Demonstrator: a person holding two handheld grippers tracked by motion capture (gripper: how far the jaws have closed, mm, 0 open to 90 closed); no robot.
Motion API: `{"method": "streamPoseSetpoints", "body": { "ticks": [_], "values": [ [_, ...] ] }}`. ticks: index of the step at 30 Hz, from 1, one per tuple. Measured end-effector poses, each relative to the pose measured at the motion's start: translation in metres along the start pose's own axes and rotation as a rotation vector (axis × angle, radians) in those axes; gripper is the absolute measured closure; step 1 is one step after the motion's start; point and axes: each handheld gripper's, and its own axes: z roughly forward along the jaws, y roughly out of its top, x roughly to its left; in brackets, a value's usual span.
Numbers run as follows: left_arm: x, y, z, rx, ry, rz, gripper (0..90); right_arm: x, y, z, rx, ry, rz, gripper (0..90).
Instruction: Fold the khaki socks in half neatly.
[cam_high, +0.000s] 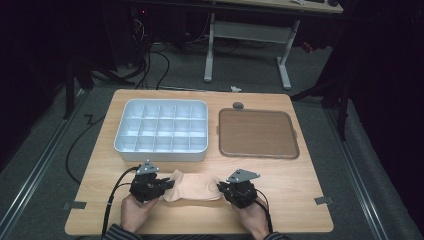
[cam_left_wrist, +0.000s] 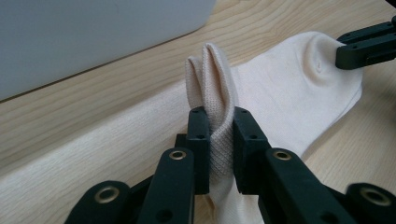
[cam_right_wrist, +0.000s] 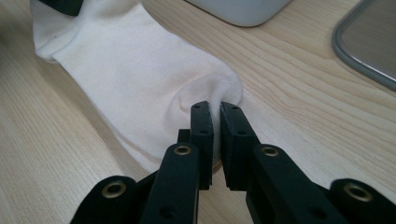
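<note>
A pale peach sock (cam_high: 192, 185) lies stretched across the front of the wooden table, between my two grippers. My left gripper (cam_high: 169, 184) is shut on the sock's ribbed cuff end (cam_left_wrist: 212, 84), which stands bunched up between the black pads. My right gripper (cam_high: 220, 187) is shut on the sock's toe end (cam_right_wrist: 217, 95), pinching a fold of the fabric. In the left gripper view the right gripper's jaws (cam_left_wrist: 369, 44) show at the far end of the sock (cam_left_wrist: 289, 98). The sock (cam_right_wrist: 135, 70) rests flat on the wood in the right gripper view.
A white tray (cam_high: 161, 129) with several empty compartments stands behind the left gripper. A brown flat tray (cam_high: 257, 132) with a grey rim lies to its right. The table's front edge (cam_high: 200, 232) is just behind the person's hands.
</note>
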Motion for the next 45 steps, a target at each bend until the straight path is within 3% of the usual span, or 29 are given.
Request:
{"method": "streamPoseSetpoints", "body": {
  "ticks": [9,18,22,34,37,38,39,41,45],
  "values": [
    [-0.005,0.002,0.009,-0.002,-0.015,-0.005,79.3,-0.007,-0.005,-0.008,0.003,-0.021,0.017,84.5],
    [-0.01,0.005,0.022,0.017,-0.002,0.007,78.5,-0.014,-0.008,-0.01,0.028,-0.048,0.009,84.4],
    [-0.009,0.004,0.03,0.041,0.02,0.014,78.4,-0.019,-0.014,-0.004,0.035,-0.038,0.041,84.3],
    [-0.007,0.003,0.035,0.081,0.064,0.021,74.0,-0.02,-0.02,0.009,0.053,-0.034,0.066,82.9],
    [-0.008,0.001,0.038,0.087,0.077,0.027,70.9,-0.019,-0.021,0.01,0.05,-0.048,0.059,79.7],
    [-0.006,0.001,0.038,0.084,0.076,0.02,66.2,-0.019,-0.023,0.01,0.041,-0.067,0.063,71.5],
    [-0.005,0.002,0.038,0.081,0.079,0.011,66.2,-0.019,-0.023,0.01,0.041,-0.067,0.063,71.5],
    [-0.002,0.0,0.037,0.06,0.074,0.002,57.5,-0.022,-0.027,0.01,0.021,-0.071,0.082,66.7],
    [-0.002,-0.002,0.036,0.049,0.061,-0.009,52.3,-0.023,-0.029,0.009,0.013,-0.083,0.088,61.7]
  ]
}}
